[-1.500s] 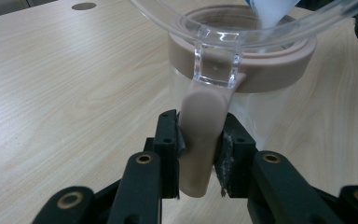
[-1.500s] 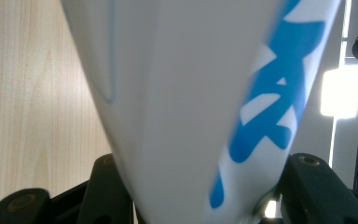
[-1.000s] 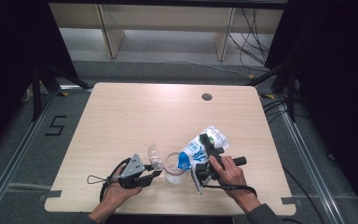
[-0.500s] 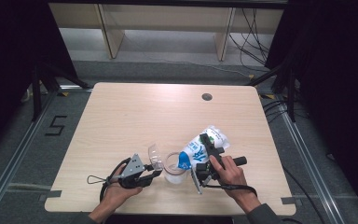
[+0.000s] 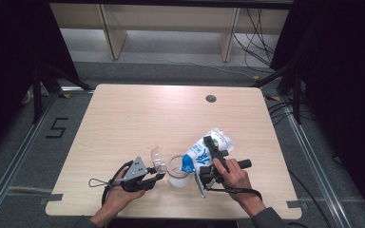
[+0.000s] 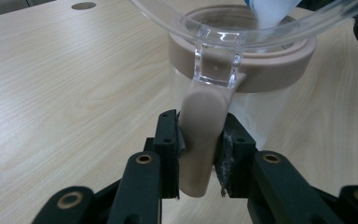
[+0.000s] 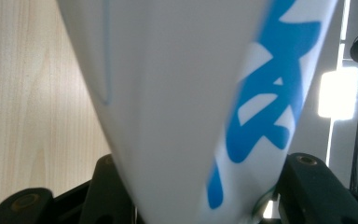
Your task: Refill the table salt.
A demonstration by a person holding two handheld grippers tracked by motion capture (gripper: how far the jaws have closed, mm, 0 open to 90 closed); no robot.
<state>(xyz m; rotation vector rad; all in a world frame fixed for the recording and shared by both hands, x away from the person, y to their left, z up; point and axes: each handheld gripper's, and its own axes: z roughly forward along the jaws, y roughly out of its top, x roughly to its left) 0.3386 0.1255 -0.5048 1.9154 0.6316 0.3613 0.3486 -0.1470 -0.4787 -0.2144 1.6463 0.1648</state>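
— What is pinched by the left tongs (image 6: 198, 154)?

— A beige tab (image 6: 200, 135) is pinched between the two black jaws; it hangs down from the beige collar (image 6: 279, 70) set around the rim of a clear jar (image 5: 178, 172); the jar is seen just ahead of the left tongs, standing upright on the wooden surface (image 5: 138, 123); a clear hinged lid (image 5: 158, 156) is seen swung open, tilted up just above the left tongs' tips.

— And the right tongs (image 5: 208, 161)?

— A white pouch with blue print (image 5: 203, 151) is clamped between them; in the right gripper view the pouch (image 7: 191, 107) is seen squeezed at its lower part between both jaws, so the tongs are closed on it, not spread.

— Where is the pouch held in relation to the jar?

— It is held tilted, with its lower blue corner brought over the jar's open mouth, on the side of the jar away from the left tongs; its broad white end is raised up and away beyond the right tongs; in the left gripper view a white tip (image 6: 272, 10) is seen dipping just inside the collar.

— How far apart are the two tongs?

— They are near each other, with the jar between them; each is gripped by a hand (image 5: 116, 197) near the front edge of the surface.
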